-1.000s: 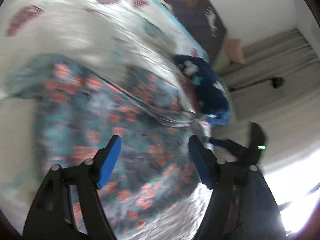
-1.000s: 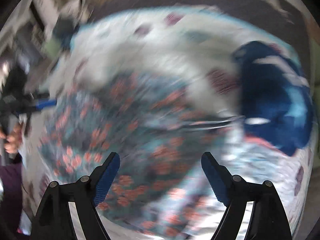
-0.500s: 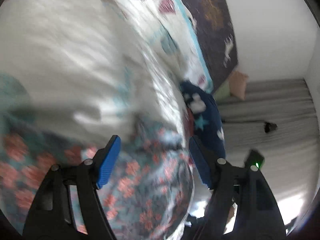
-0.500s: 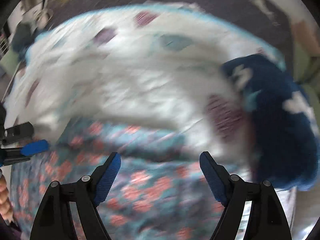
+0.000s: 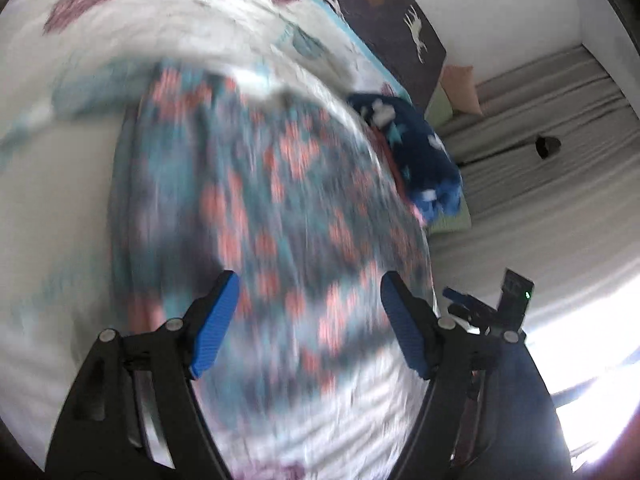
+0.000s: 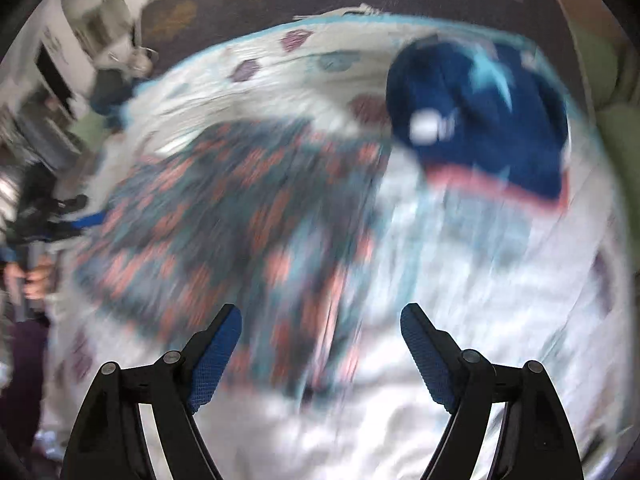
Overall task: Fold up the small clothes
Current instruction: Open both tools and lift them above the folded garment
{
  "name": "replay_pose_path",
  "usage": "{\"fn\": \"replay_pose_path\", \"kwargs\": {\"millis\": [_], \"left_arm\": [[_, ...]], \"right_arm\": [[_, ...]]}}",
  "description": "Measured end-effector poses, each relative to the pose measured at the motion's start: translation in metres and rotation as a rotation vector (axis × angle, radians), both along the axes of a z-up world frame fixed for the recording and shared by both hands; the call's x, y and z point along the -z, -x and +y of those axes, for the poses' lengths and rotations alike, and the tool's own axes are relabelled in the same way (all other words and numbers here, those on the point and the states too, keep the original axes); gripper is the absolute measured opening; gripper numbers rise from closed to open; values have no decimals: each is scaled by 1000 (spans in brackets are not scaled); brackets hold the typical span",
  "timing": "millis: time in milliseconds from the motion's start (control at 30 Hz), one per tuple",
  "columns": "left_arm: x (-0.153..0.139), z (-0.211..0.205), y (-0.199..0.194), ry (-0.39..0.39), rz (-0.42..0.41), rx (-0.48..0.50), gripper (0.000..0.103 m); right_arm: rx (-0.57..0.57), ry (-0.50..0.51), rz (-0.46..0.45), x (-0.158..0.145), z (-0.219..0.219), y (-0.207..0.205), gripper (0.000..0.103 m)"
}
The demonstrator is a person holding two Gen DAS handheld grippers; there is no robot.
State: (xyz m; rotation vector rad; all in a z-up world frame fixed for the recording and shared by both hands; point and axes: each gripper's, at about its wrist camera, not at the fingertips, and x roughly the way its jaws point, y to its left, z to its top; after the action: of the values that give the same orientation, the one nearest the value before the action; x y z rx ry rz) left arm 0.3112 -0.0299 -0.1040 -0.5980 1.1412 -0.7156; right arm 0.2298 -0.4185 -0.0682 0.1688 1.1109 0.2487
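1. A floral garment (image 5: 256, 208) lies spread on the bed (image 5: 168, 20), blurred.
2. Left claw (image 5: 308, 320) hangs released above the garment, nothing between its jaws.
3. Right claw (image 6: 320, 348) likewise released, over the garment's edge.
4. Navy bundle (image 6: 480, 120) sits just beside the garment.

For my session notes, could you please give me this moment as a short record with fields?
surface: bed sheet, white with shell prints
garment: floral garment, teal and coral, spread on the sheet
other item: dark blue starred cloth, bunched beyond the garment
left tongs: open, empty, above the garment
right tongs: open, empty, above the garment's edge
image quality: motion blur in both views
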Motion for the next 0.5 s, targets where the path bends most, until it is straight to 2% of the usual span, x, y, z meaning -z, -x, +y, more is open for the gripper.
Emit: {"fn": "replay_pose_path", "kwargs": {"millis": [33, 100, 167, 200, 267, 433, 500], "left_arm": [[2, -1, 9, 2, -3, 9, 73], [7, -5, 28, 26, -8, 41, 73], [15, -7, 37, 66, -16, 50, 77], [18, -7, 39, 64, -9, 40, 77], [24, -6, 40, 63, 6, 24, 77], [25, -5, 40, 56, 7, 27, 77], [26, -5, 40, 54, 13, 25, 77]], "right_arm": [[0, -13, -1, 6, -2, 8, 83], [21, 10, -26, 12, 0, 17, 72], [45, -22, -82, 15, -2, 25, 38], [39, -71, -106, 17, -3, 29, 33], [12, -107, -113, 23, 1, 32, 32], [-3, -74, -89, 32, 14, 22, 32], [15, -88, -67, 35, 11, 21, 2]]}}
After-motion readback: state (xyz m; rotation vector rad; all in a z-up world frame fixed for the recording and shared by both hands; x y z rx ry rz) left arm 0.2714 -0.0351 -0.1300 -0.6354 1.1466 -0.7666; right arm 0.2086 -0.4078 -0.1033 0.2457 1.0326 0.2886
